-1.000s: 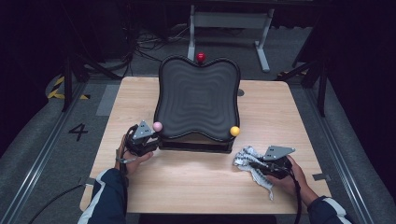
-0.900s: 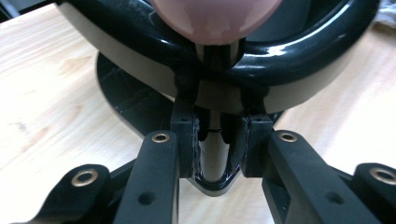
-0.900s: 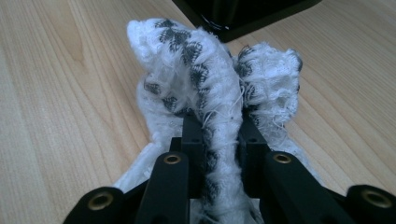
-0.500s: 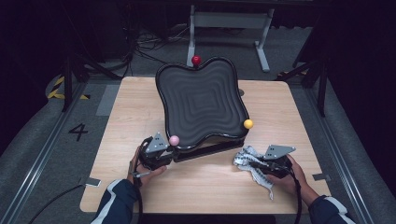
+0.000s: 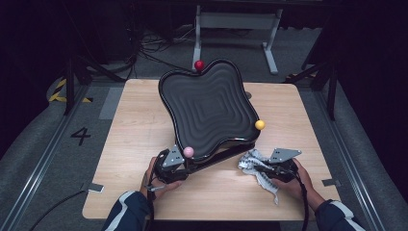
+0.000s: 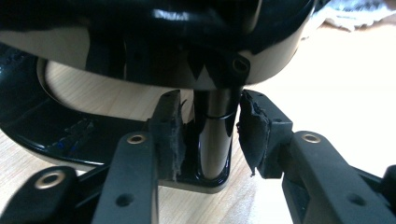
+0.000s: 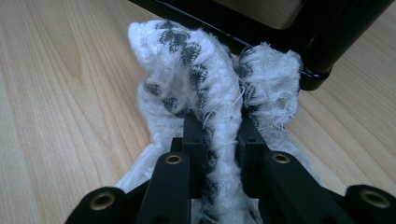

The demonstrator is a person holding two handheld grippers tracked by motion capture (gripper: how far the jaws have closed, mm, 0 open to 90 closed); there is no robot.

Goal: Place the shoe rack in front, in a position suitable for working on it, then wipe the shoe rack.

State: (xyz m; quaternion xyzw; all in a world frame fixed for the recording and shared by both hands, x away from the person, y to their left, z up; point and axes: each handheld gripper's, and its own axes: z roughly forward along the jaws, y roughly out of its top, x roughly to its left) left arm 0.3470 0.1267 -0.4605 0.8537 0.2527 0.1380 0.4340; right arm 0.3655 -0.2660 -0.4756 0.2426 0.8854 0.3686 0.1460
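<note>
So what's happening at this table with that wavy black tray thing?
A person works at a wooden table with a hand-held tool in each hand. The left tool sits around the black leg under the glossy black wavy tray, below its pink ball; its jaws have just been opening and no longer press the leg. The right tool is clamped on a white patterned cloth beside the tray.

table: point(image 5: 144, 120) light wood, square
tray stand: point(image 5: 216, 156) black base sat centre, near half
cloth: point(image 5: 255, 166) white patterned, lay near right, beside stand
</note>
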